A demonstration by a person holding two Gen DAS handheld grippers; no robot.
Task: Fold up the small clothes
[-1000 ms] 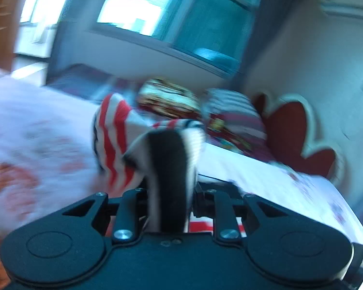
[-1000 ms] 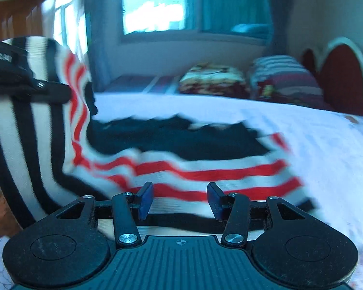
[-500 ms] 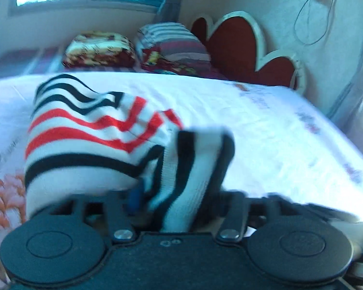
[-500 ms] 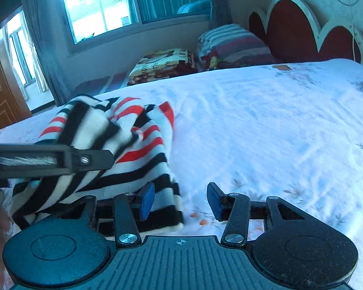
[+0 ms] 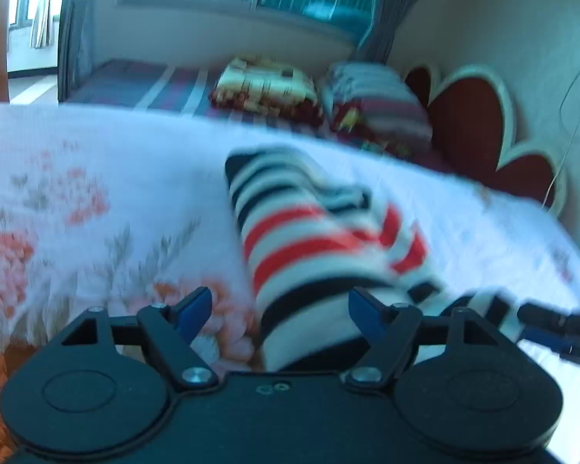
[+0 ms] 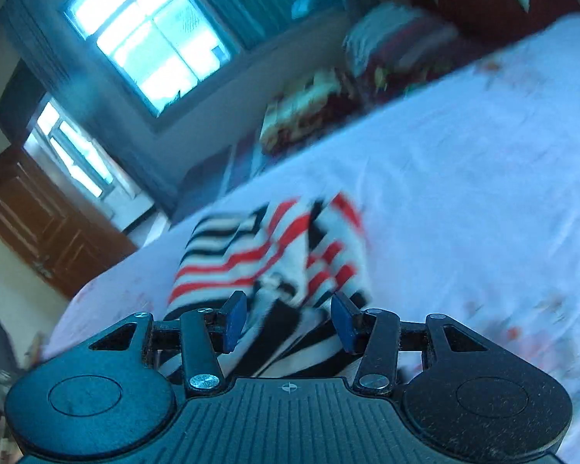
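A small knitted garment (image 5: 313,239) with white, black and red stripes lies bunched on the white floral bed sheet (image 5: 96,178). Its near end reaches in between the fingers of my left gripper (image 5: 280,311), whose jaws are opening; the left blue pad stands apart from the cloth and nothing is gripped. At the right edge, the right gripper's fingers (image 5: 545,321) point in low over the sheet. In the tilted right wrist view the garment (image 6: 266,255) lies just ahead of and under my right gripper (image 6: 289,323), whose jaws are also opening, with cloth below them but not pinched.
Two patterned pillows (image 5: 266,85) and a striped one (image 5: 379,108) lie at the bed's far end by a red scalloped headboard (image 5: 475,123). A window (image 6: 147,42) and a brown wooden door (image 6: 38,224) are beyond. Bare sheet (image 6: 464,193) spreads right of the garment.
The left gripper, shut on the lifted garment a second ago, has opened and the garment now lies on the bed. The right gripper's jaws have widened and its view has rolled.
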